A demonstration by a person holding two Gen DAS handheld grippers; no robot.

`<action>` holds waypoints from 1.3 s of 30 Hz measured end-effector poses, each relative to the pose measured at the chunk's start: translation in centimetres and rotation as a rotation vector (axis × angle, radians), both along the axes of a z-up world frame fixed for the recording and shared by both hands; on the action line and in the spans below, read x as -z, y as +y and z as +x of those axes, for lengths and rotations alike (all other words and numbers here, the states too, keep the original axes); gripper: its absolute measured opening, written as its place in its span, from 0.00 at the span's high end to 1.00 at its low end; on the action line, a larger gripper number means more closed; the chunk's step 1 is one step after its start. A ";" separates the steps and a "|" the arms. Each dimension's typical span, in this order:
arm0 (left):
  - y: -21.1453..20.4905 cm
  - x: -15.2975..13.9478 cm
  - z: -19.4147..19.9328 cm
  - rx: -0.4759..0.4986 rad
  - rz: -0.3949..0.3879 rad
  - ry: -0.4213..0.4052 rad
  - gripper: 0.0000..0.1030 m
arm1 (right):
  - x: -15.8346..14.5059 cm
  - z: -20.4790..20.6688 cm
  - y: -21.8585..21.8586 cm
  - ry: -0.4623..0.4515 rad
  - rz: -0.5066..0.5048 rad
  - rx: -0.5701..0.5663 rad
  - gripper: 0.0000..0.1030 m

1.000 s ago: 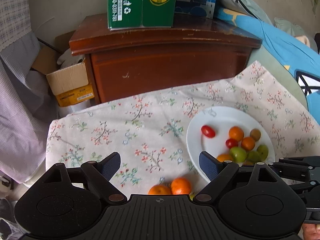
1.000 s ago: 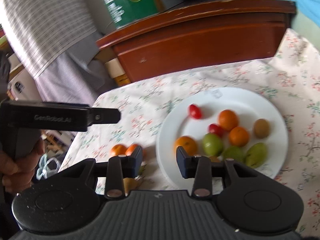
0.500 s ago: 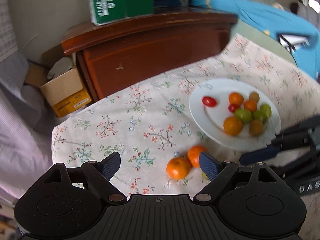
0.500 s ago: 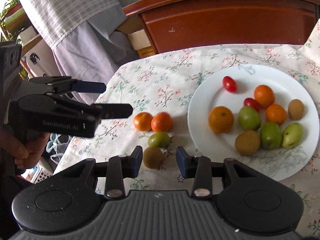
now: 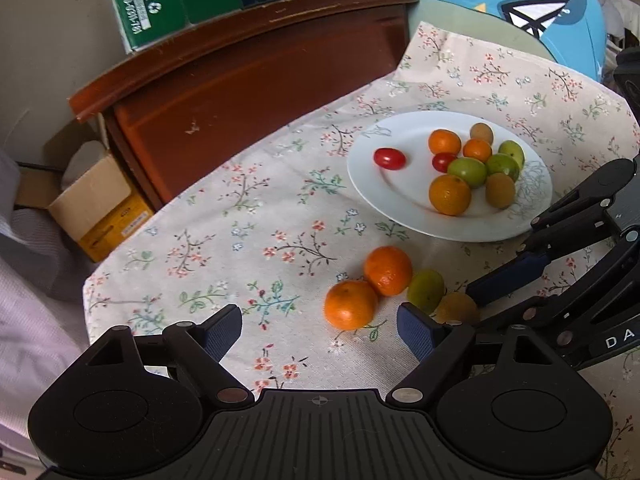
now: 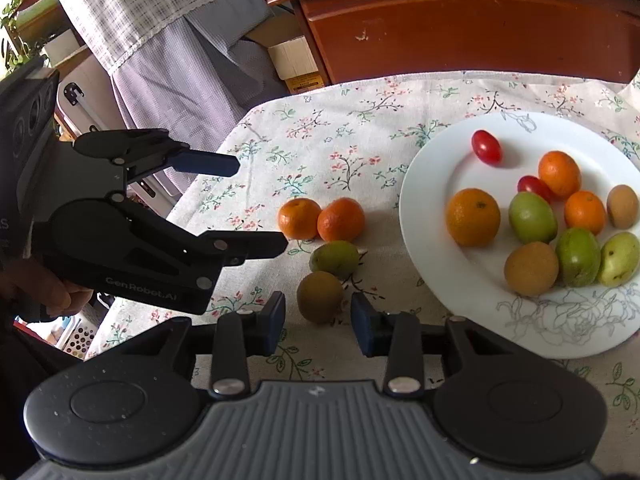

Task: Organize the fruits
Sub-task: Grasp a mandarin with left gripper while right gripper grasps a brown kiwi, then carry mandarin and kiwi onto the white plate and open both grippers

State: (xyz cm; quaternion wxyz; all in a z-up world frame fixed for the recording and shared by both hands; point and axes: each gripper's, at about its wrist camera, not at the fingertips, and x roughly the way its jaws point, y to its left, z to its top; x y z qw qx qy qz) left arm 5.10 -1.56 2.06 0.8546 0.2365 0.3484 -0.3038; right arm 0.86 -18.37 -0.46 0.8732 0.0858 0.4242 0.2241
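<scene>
A white plate (image 5: 400, 200) holds mandarins, green and brown fruits and two cherry tomatoes. On the floral cloth before it lie two mandarins (image 5: 351, 305) (image 5: 388, 271), a green fruit (image 6: 334, 257) and a brown fruit (image 6: 320, 296). My left gripper (image 5: 320, 332) stands open, wide, just short of the nearer mandarin. My right gripper (image 6: 319, 320) has the brown fruit at its fingertips; its jaws are closing, and the pads are still apart from the fruit. In the right wrist view the left gripper (image 6: 260, 204) hangs left of the mandarins.
A dark wooden cabinet (image 5: 260, 80) with a green carton (image 5: 160, 0) on it stands behind the table. A cardboard box (image 5: 100, 208) and hanging fabric (image 6: 180, 60) are off the table's left edge. Blue cloth (image 5: 520, 4) lies at the back right.
Both grippers have come down toward the loose fruits. The left one rolled, bringing the mandarins ahead of its fingers. The right one's jaws narrowed around the brown fruit.
</scene>
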 end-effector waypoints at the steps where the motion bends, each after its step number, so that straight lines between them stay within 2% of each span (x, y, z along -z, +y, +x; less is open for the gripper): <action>1: -0.1 0.2 0.1 0.004 0.002 0.005 0.18 | 0.0 0.0 0.1 -0.007 -0.005 0.002 0.69; 4: -0.3 0.6 0.5 0.011 -0.006 0.019 0.25 | 0.0 0.0 0.0 -0.016 -0.006 0.007 0.75; 9: -0.8 1.2 1.1 0.022 -0.014 0.062 0.40 | -0.3 0.2 -0.6 -0.011 -0.004 0.022 0.75; 17: -1.2 1.7 1.1 0.024 -0.029 0.074 0.41 | -0.7 0.4 -1.3 -0.002 -0.001 0.054 0.75; 20: -1.5 1.8 1.0 0.033 -0.039 0.076 0.47 | -0.7 0.5 -1.5 0.005 -0.009 0.067 0.75; 22: -1.7 1.8 1.0 0.045 -0.048 0.086 0.57 | -0.5 0.6 -1.5 0.018 -0.008 0.073 0.75; 29: -1.7 1.7 1.0 0.044 -0.064 0.100 0.60 | -0.2 0.6 -1.6 0.027 0.009 0.082 0.72; 31: -1.7 1.7 0.9 0.051 -0.067 0.106 0.68 | -0.2 0.6 -1.6 0.027 0.010 0.082 0.72; 33: -1.8 1.6 0.6 0.049 -0.061 0.101 0.71 | -0.2 0.6 -1.5 0.026 0.011 0.080 0.74; 39: -1.5 0.8 0.1 0.012 -0.050 0.074 0.71 | -0.4 0.5 -1.5 0.023 0.010 0.071 0.75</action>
